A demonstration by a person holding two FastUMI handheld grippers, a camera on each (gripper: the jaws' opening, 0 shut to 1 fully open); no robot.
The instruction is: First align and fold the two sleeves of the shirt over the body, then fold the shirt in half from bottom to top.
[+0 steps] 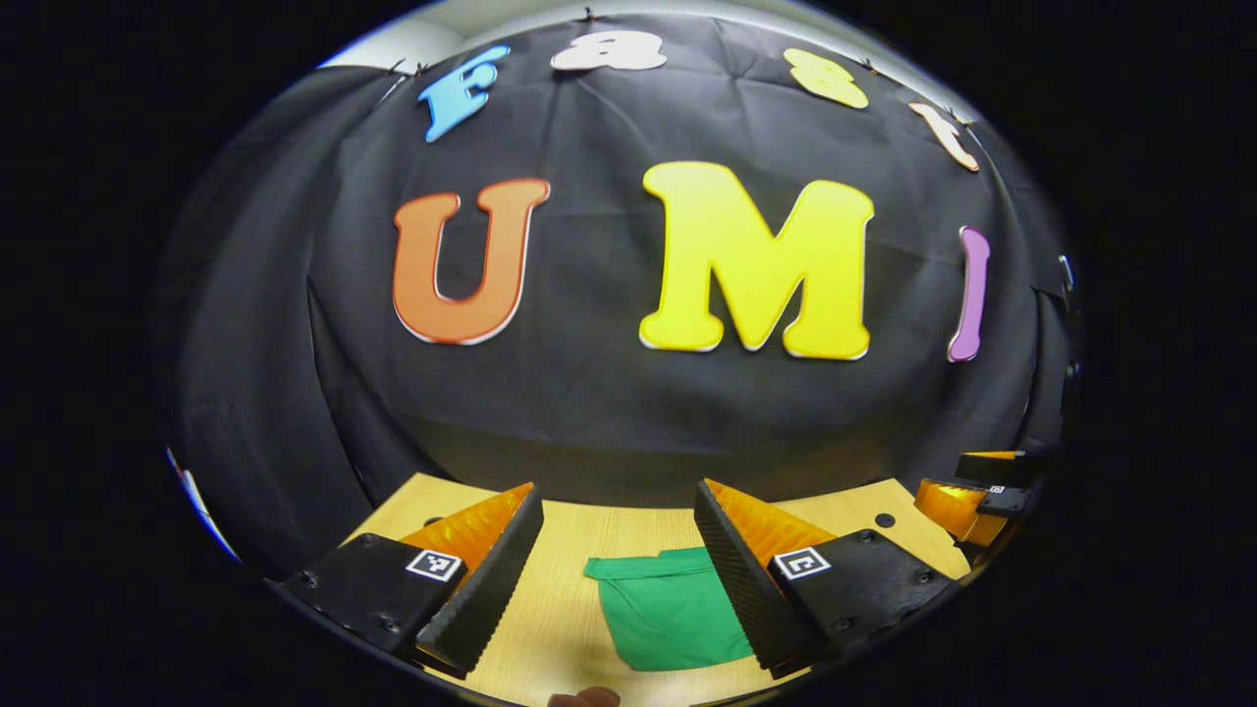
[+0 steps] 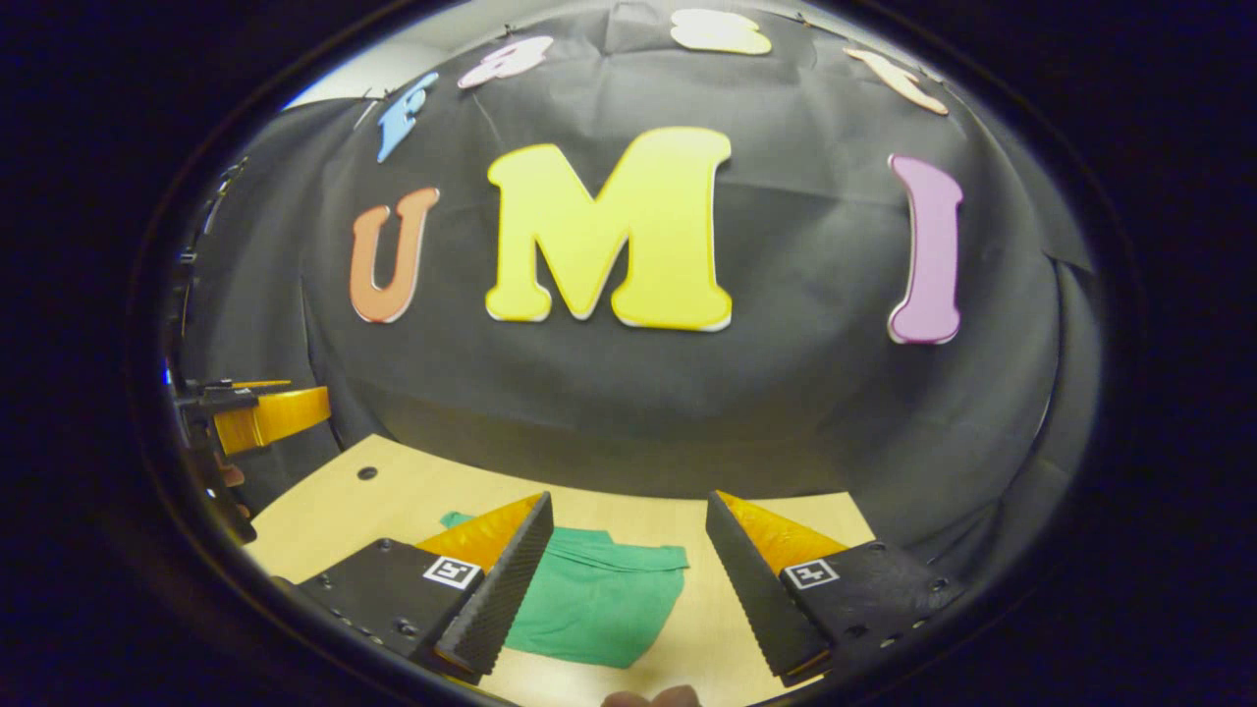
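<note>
Lying on the pale wooden worktop (image 2: 393,501), the green shirt (image 2: 589,604) looks like a small, compact shape with a doubled edge along its far side, so I judge the folding is done or nearly so; its layers cannot be counted from here. Both claws hang above it, well clear of the cloth, and neither holds anything: the left claw (image 1: 619,579) has its jaws spread wide with the shirt (image 1: 668,609) showing in the gap, and the right claw (image 2: 628,579) is likewise released. The main risk, as I judge it, is a low pass: a fingertip catching that loose far edge would drag the bundle open or skew it. The two claws also sit near each other, so they could knock together.
</note>
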